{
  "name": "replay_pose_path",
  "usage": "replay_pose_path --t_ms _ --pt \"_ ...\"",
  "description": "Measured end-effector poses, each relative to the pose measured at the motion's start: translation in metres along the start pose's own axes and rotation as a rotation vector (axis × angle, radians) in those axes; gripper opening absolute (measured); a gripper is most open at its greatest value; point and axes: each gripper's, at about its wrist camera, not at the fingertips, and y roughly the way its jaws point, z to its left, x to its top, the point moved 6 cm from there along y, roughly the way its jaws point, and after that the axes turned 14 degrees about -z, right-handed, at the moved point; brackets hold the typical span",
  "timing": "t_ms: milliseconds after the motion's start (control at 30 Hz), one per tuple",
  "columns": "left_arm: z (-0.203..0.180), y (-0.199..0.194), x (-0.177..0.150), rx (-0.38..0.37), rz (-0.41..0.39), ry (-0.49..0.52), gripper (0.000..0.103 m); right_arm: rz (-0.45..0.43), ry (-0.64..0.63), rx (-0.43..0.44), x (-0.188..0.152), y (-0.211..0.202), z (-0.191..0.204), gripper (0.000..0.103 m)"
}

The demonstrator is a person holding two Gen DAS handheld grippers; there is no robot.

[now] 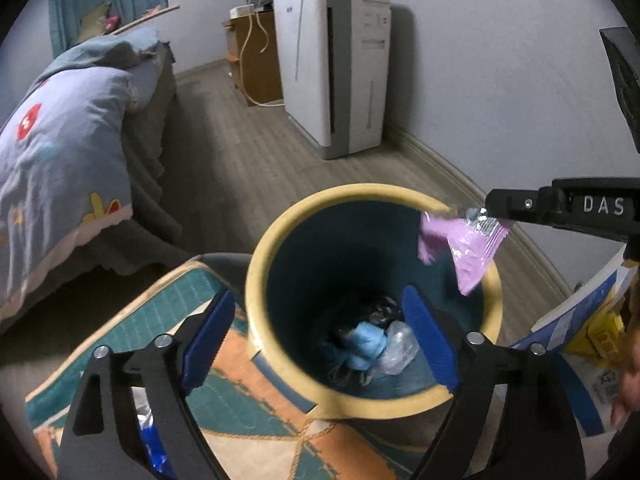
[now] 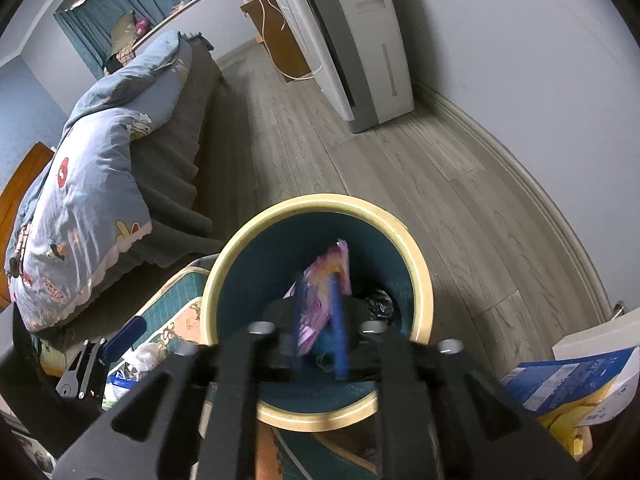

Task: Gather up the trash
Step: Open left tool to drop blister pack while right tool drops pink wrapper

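While both grippers tilt down over the bin [image 1: 256, 280], the right gripper [image 2: 318, 320] has its jaws slightly parted around a pink wrapper [image 2: 336, 264]; the left gripper [image 1: 320, 328] gapes wide, empty.

A grey wood-plank floor [image 2: 392, 168] carries a patterned teal-and-orange rug [image 1: 256, 412], a tall white appliance [image 2: 360, 40] against the wall, and a dark-skirted bed [image 2: 172, 152]. A cream-rimmed, teal-lined round bin [image 2: 420, 272] stands at the rug's edge.
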Motion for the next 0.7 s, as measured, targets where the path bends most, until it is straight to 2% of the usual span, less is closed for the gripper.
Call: replay_pose_path --t_ms 33,100,133,200,267,400,700 --pt "0.002 -0.002 -0.001 0.006 0.0 -0.002 0.088 -0.002 -0.003 0.0 0.0 0.0 0.001 0.037" --pt "0.008 -0.008 -0.002 0.019 0.002 -0.012 0.091 -0.009 -0.015 0.001 0.001 -0.002 0.005 0.057" --pt "0.011 -0.011 -0.003 0.024 0.002 -0.016 0.091 -0.012 -0.022 0.004 0.001 -0.003 0.007 0.061" --pt "0.017 -0.019 -0.005 0.031 -0.002 -0.023 0.093 -0.017 -0.036 0.015 0.002 -0.004 0.013 0.079" --pt "0.024 -0.029 -0.007 0.044 -0.004 -0.025 0.093 -0.019 -0.052 0.021 0.002 -0.005 0.018 0.089" --pt "0.039 -0.051 -0.011 0.067 -0.01 -0.021 0.094 -0.028 -0.112 0.022 0.0 -0.008 0.031 0.096" --pt "0.092 -0.114 -0.034 0.157 -0.024 -0.036 0.095 -0.024 -0.165 0.031 -0.006 -0.014 0.053 0.097"
